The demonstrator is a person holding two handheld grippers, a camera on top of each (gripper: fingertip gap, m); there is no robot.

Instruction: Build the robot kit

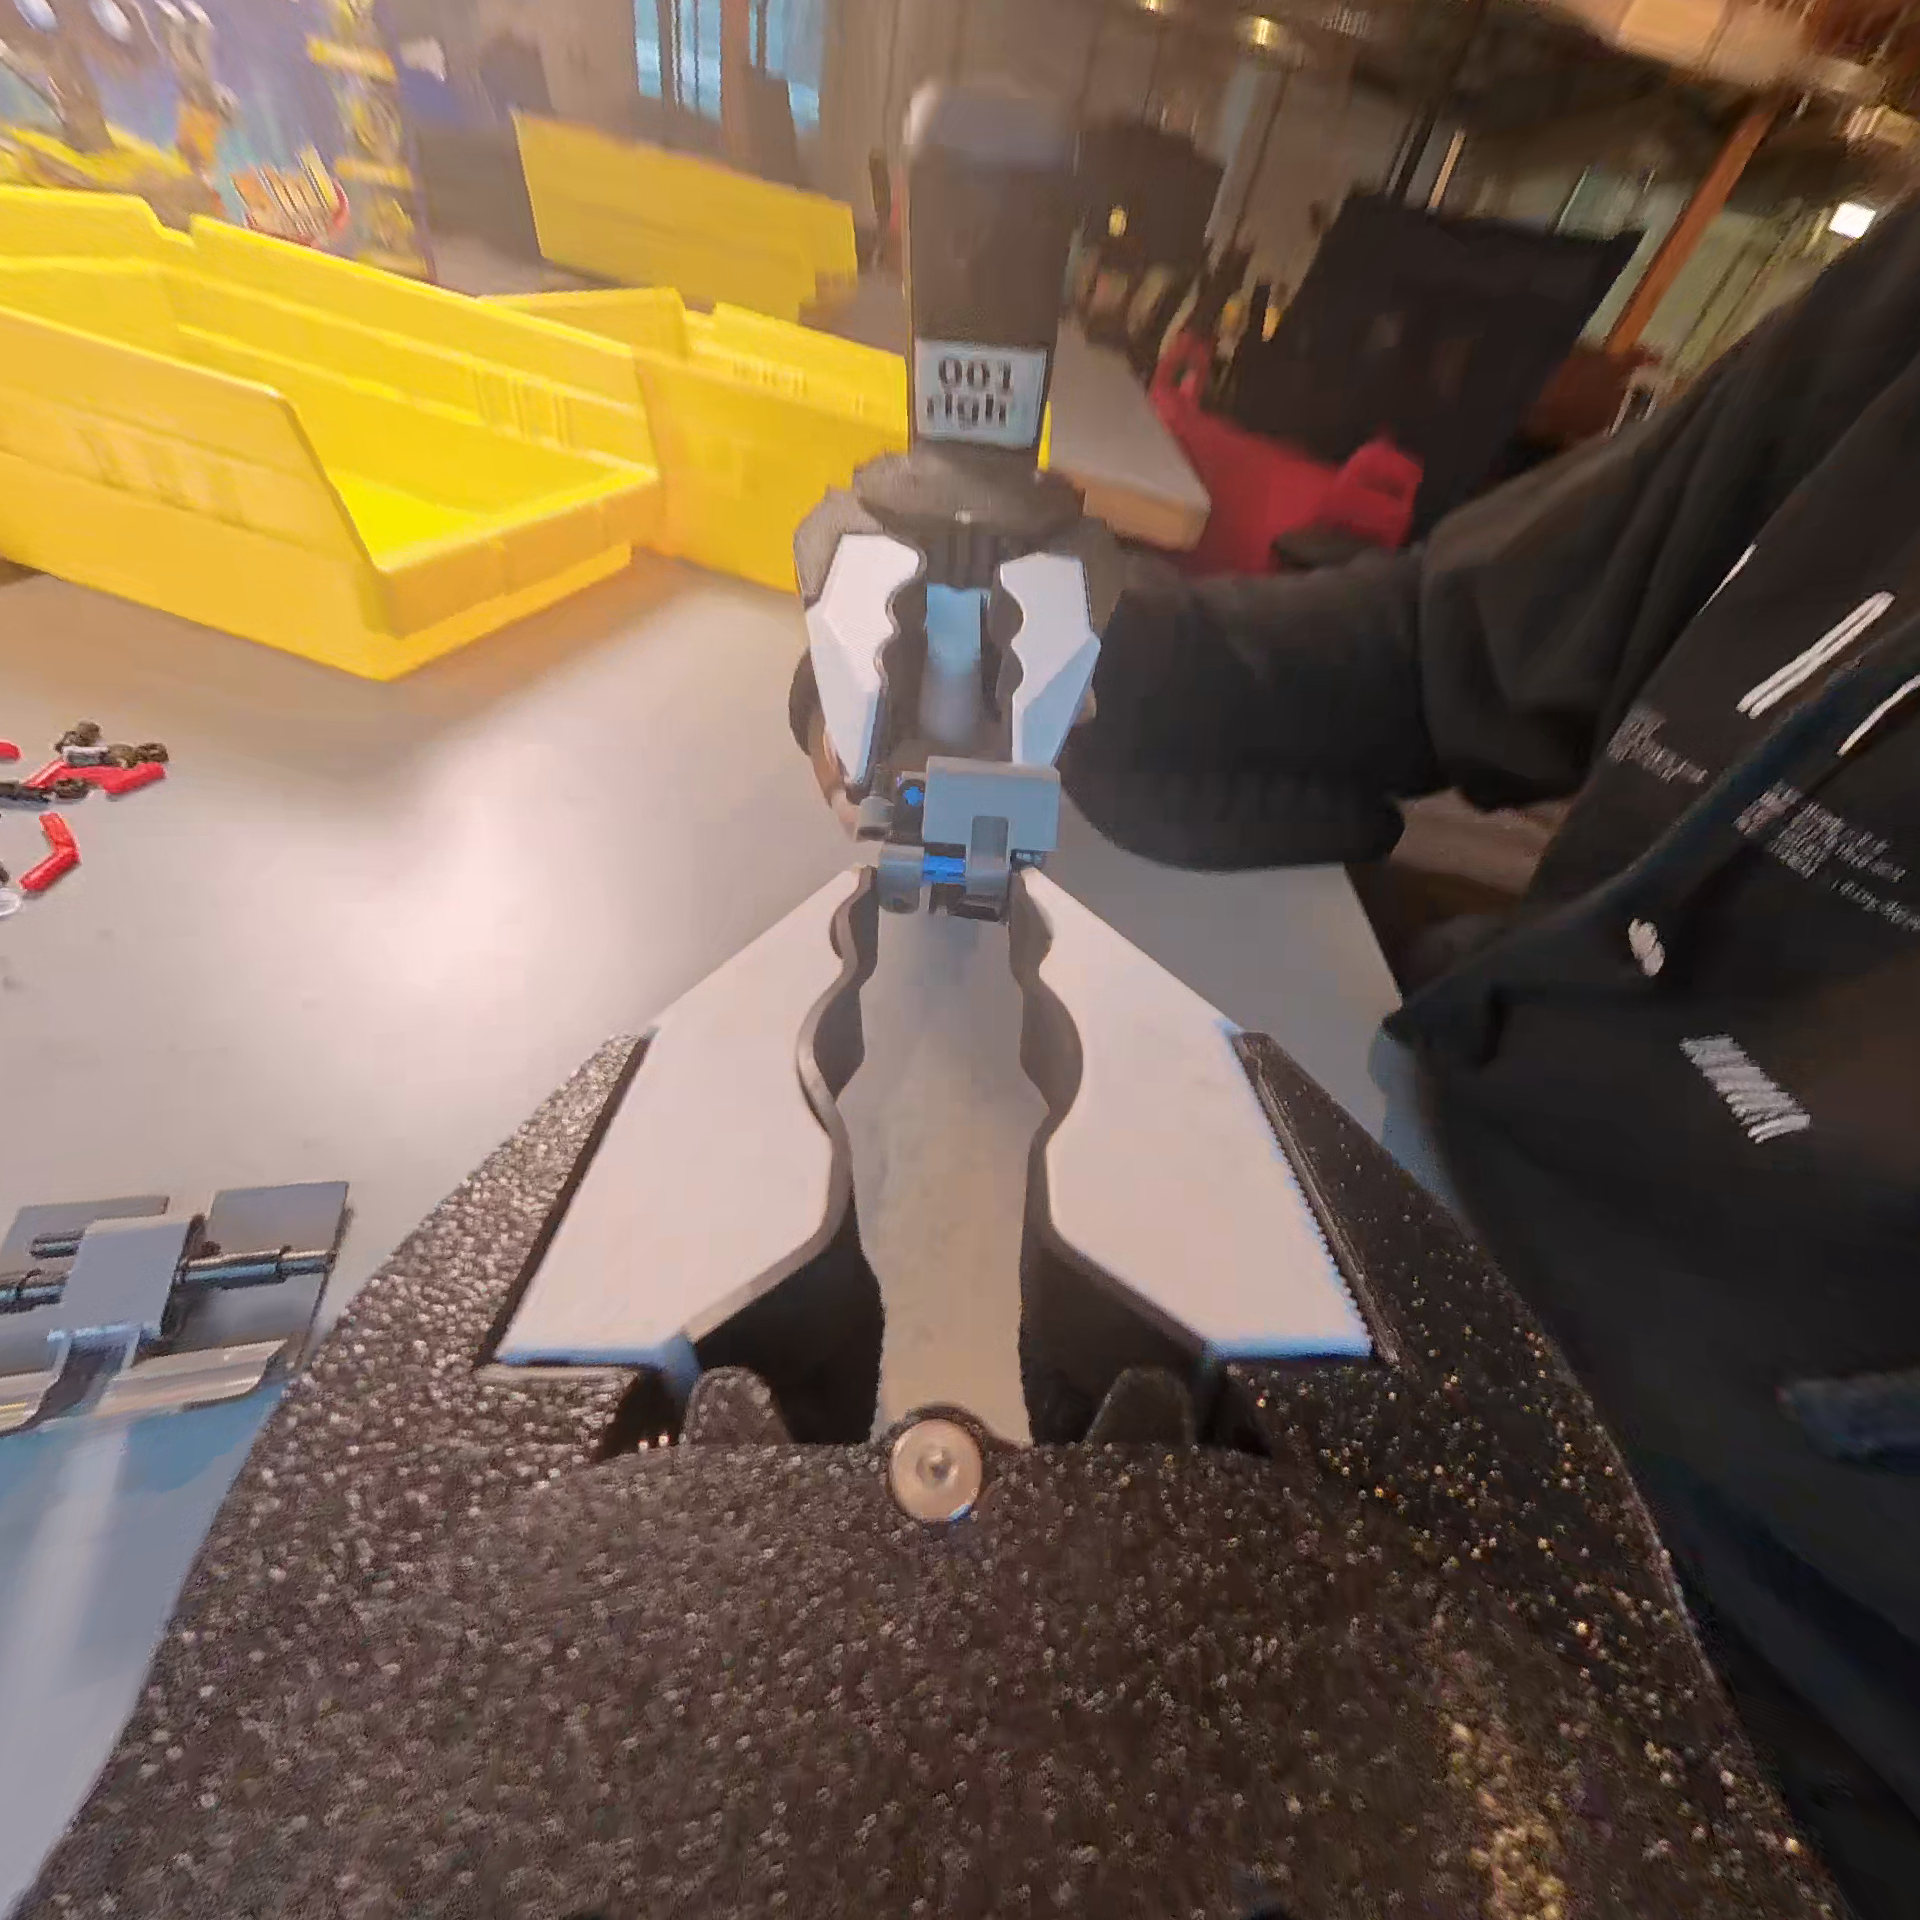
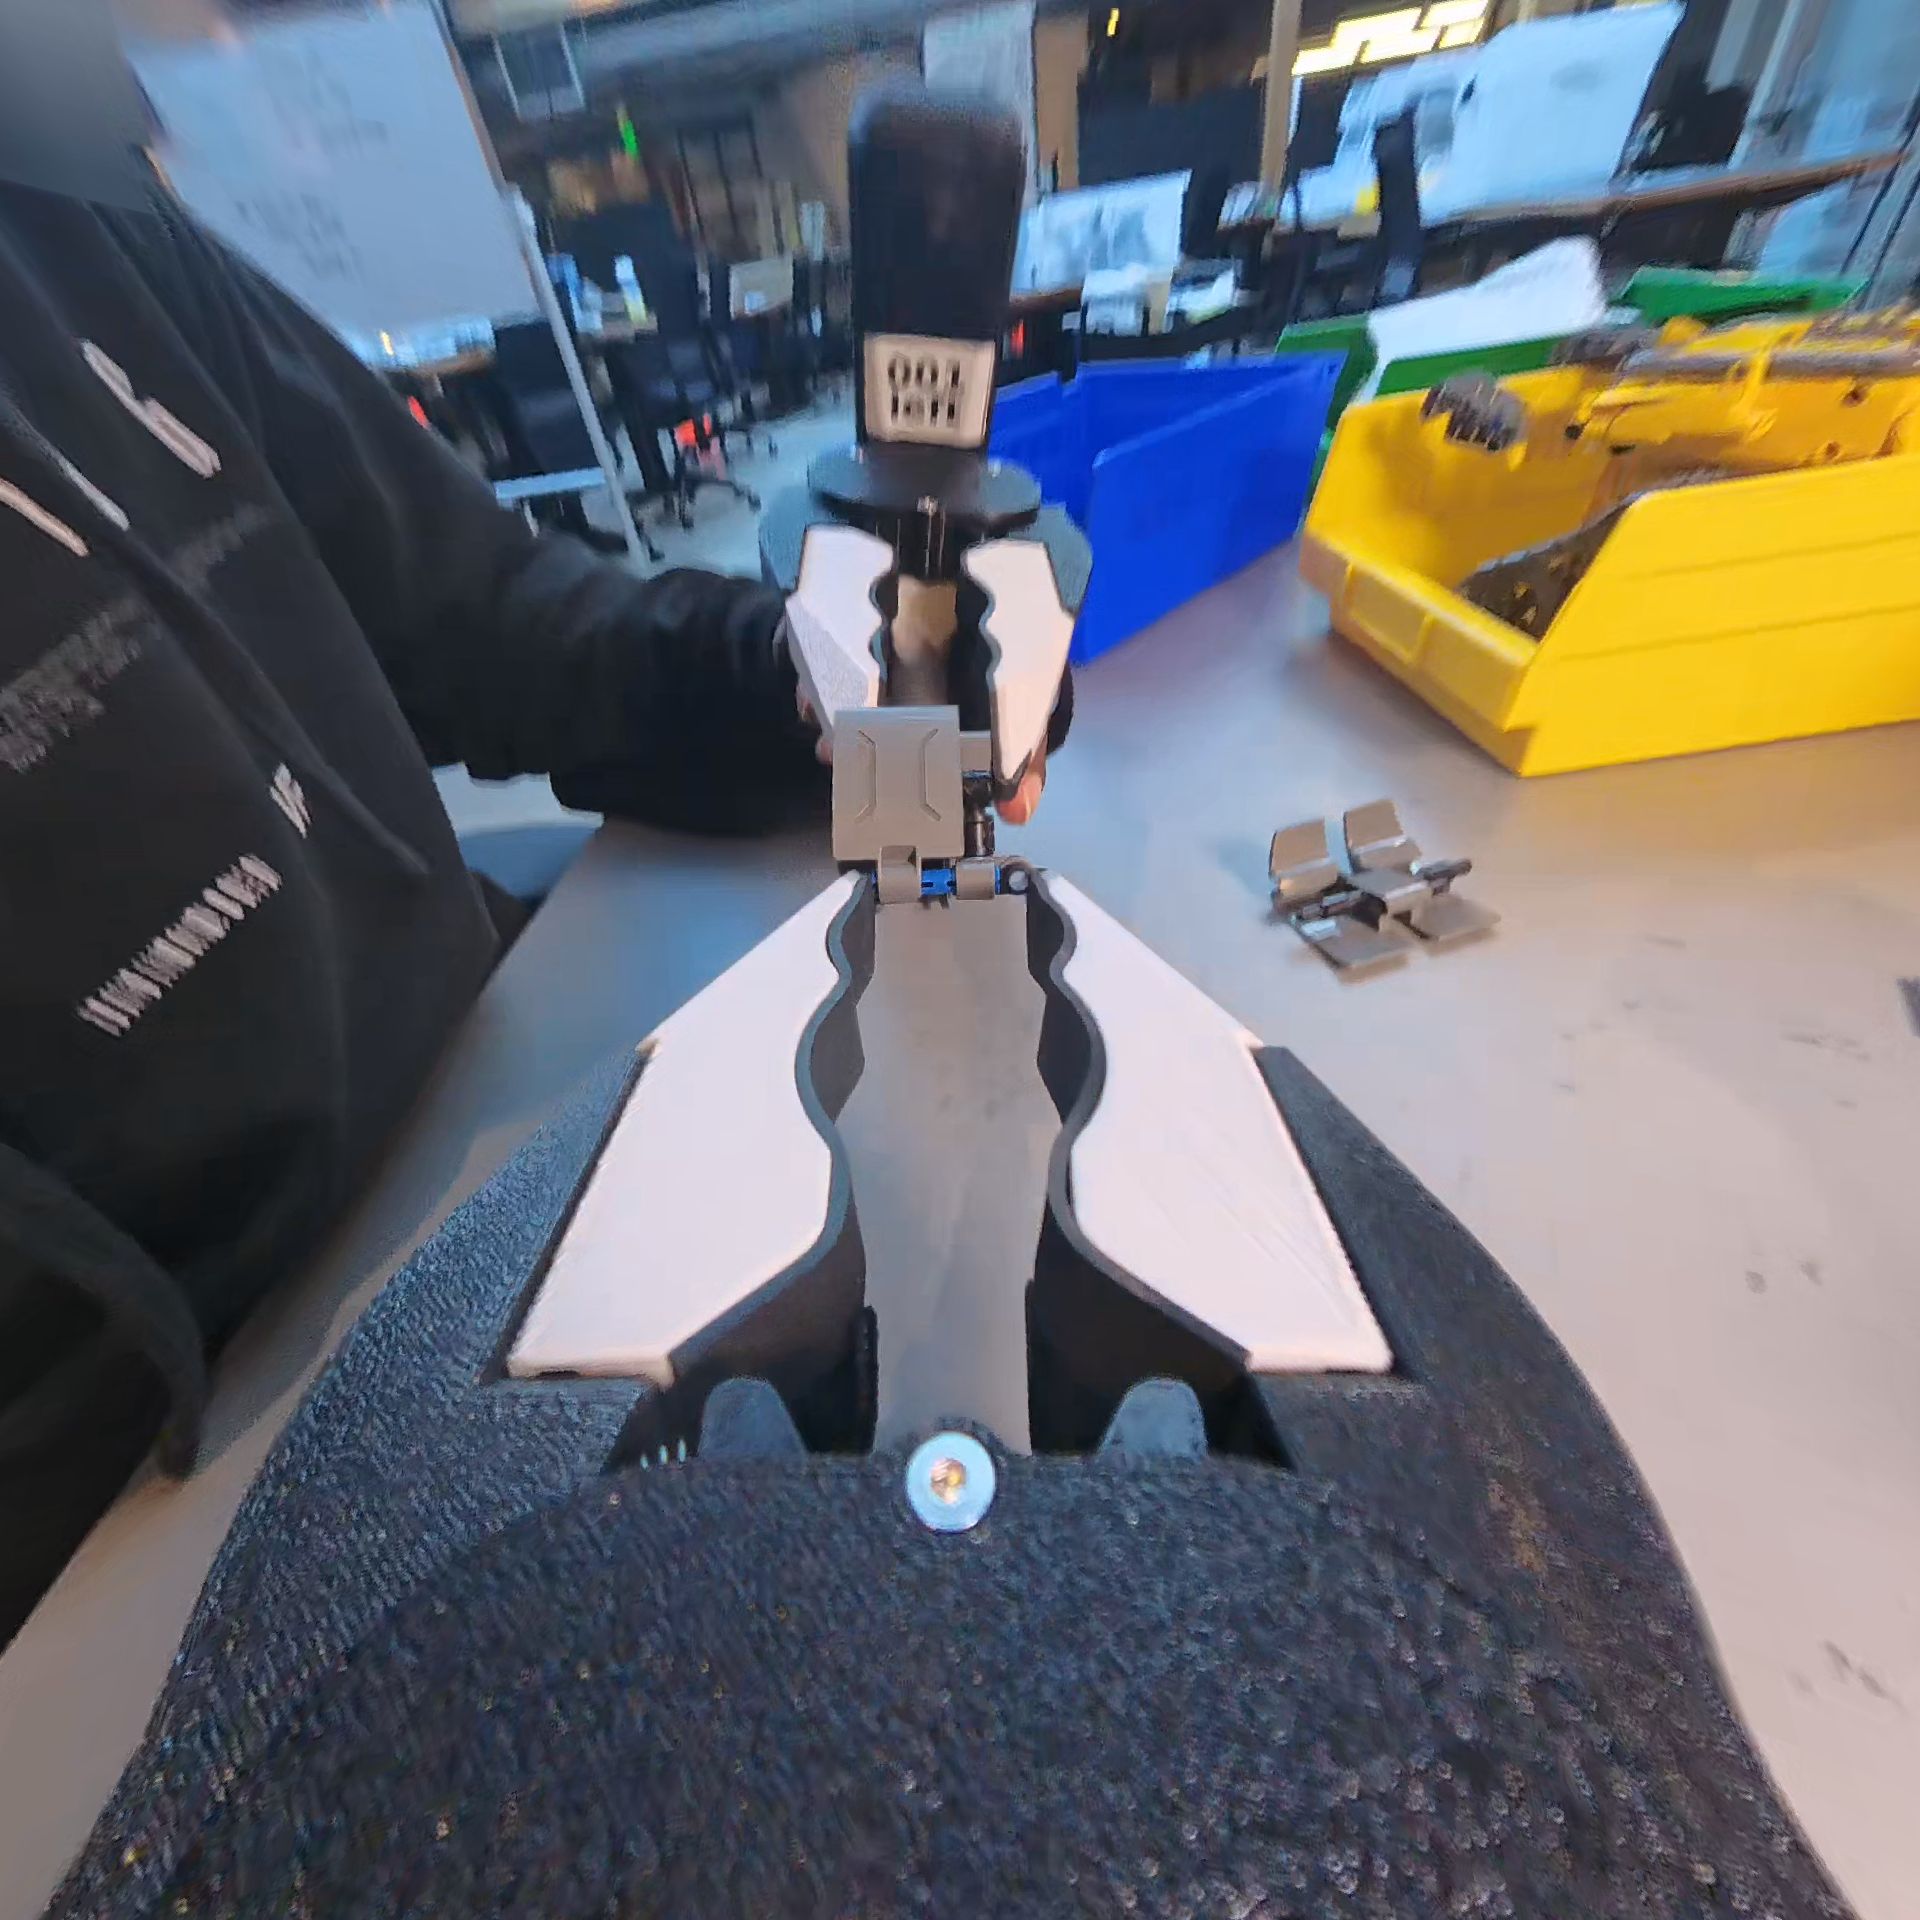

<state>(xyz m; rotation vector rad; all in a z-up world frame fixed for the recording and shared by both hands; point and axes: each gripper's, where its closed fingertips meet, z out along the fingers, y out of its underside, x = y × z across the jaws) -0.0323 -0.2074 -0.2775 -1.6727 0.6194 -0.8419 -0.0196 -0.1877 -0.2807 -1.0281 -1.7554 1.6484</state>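
THING: small grey hinged brick assembly [image 1: 961,847] with blue pin, held above bench [image 1: 436,935] | left tongs [image 1: 940,883] and right tongs [image 2: 945,883] both pinch it, tip to tip | ROOM: open bench around; yellow bins [image 1: 343,520] well apart; bench edge near person's black sleeve [image 1: 1299,717]

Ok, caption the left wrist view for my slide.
Both grippers pinch one small grey hinged assembly above a grey table, yellow bins behind.

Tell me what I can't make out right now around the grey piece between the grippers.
- Grey hinged piece: where either gripper's tips contact it is hidden by the piece itself, both views.
- Second grey assembly: cut off by left edge, left wrist view.
- Small red and black parts: too small, blurred.
- Yellow bin contents: blurred.
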